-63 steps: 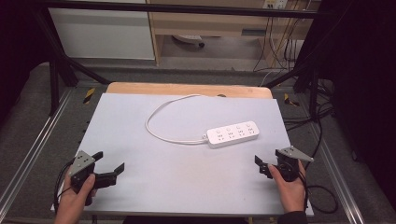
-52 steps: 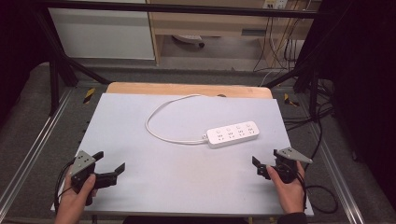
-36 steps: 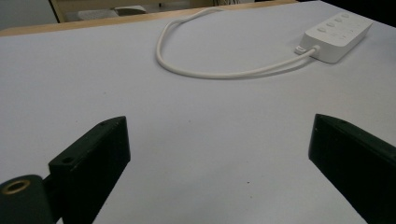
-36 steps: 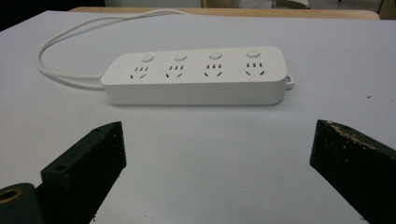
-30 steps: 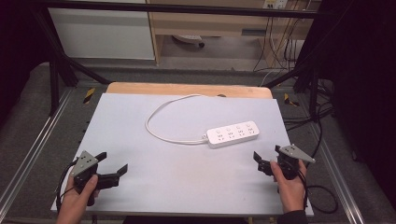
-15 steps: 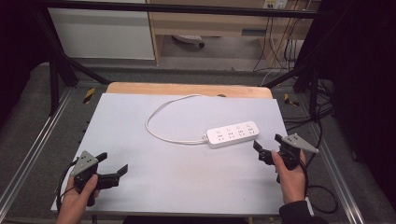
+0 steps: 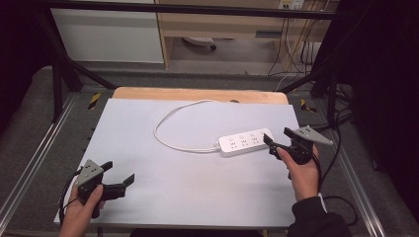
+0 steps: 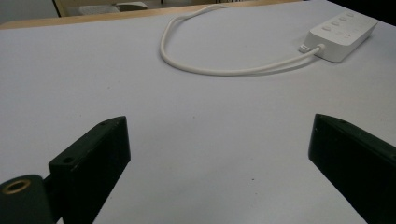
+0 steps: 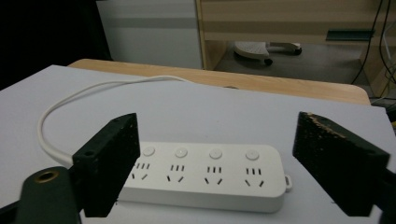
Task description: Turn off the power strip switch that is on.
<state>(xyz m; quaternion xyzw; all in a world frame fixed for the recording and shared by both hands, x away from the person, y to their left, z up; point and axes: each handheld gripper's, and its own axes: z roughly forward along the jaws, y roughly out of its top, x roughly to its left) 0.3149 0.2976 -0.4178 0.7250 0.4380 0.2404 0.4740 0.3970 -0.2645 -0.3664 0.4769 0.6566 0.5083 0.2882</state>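
Observation:
A white power strip (image 7: 245, 141) with several sockets and round buttons lies on the grey table mat (image 7: 197, 187), right of the middle. Its white cable (image 7: 168, 118) loops off to the left and back. My right gripper (image 7: 275, 136) is open, held just off the strip's right end and apart from it. In the right gripper view the power strip (image 9: 205, 179) lies crosswise just beyond the wide-apart jaws of my right gripper (image 9: 217, 126). My left gripper (image 7: 118, 172) is open near the front left corner. From the left gripper view the power strip (image 8: 343, 35) and cable (image 8: 187, 65) lie far off.
The wooden table edge (image 7: 197, 94) runs behind the mat. Beyond it stand a white cabinet (image 7: 108, 34) and wooden shelving (image 7: 237, 24). Metal frame rails (image 7: 29, 168) flank the table, and black cables (image 7: 341, 128) hang at the right.
My right gripper has moved forward and slightly left, from the front right corner up to the power strip's right end. The left gripper has stayed nearly still.

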